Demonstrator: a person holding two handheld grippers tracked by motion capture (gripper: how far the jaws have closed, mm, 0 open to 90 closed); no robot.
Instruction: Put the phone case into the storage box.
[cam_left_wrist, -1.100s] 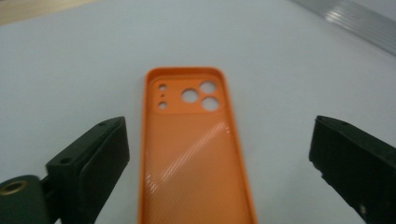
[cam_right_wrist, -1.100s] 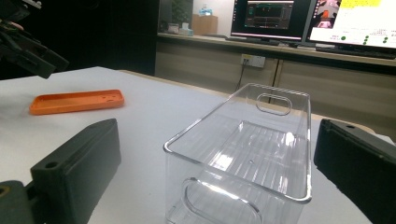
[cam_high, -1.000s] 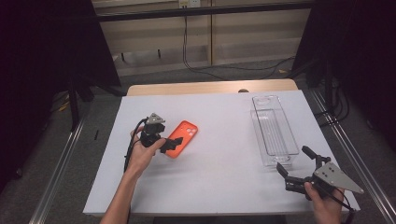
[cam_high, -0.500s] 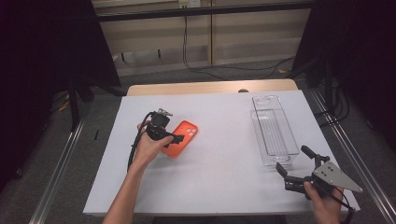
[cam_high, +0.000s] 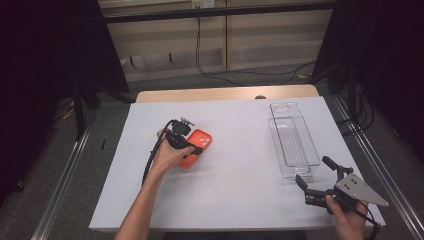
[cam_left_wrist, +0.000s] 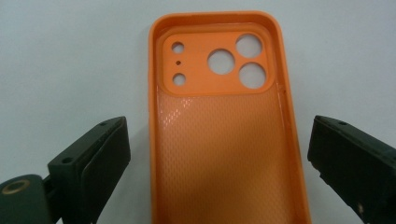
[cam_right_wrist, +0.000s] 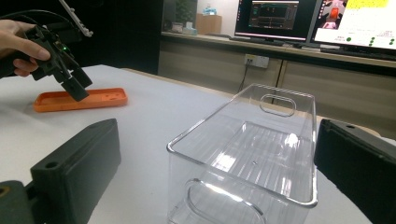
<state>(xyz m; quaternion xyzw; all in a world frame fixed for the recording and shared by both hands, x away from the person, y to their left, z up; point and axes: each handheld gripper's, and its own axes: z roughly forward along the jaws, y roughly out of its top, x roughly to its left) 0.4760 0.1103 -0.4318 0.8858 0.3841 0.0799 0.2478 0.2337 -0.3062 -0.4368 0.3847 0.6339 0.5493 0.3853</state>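
Observation:
An orange phone case (cam_high: 196, 145) lies open side up on the white table, left of centre. My left gripper (cam_high: 192, 147) hangs just above it, open, with one jaw on each long side of the case (cam_left_wrist: 224, 135). Its camera cut-outs sit at the far end. A clear plastic bin (cam_high: 292, 145) stands at the right of the table. My right gripper (cam_high: 316, 182) is open near the table's front right corner, pointing at the bin (cam_right_wrist: 254, 154) with nothing between its jaws. The right gripper view also has the orange case (cam_right_wrist: 79, 100) and the left gripper (cam_right_wrist: 70, 79) over it.
The white table (cam_high: 240, 200) has wide bare room between the case and the bin. A wooden edge (cam_high: 225, 94) runs along its far side. Metal rails (cam_high: 60, 185) flank the table. Monitors (cam_right_wrist: 322, 21) glow behind the bin in the right gripper view.
My left gripper has moved forward over the orange case and now straddles it, still open. The right gripper has stayed where it was.

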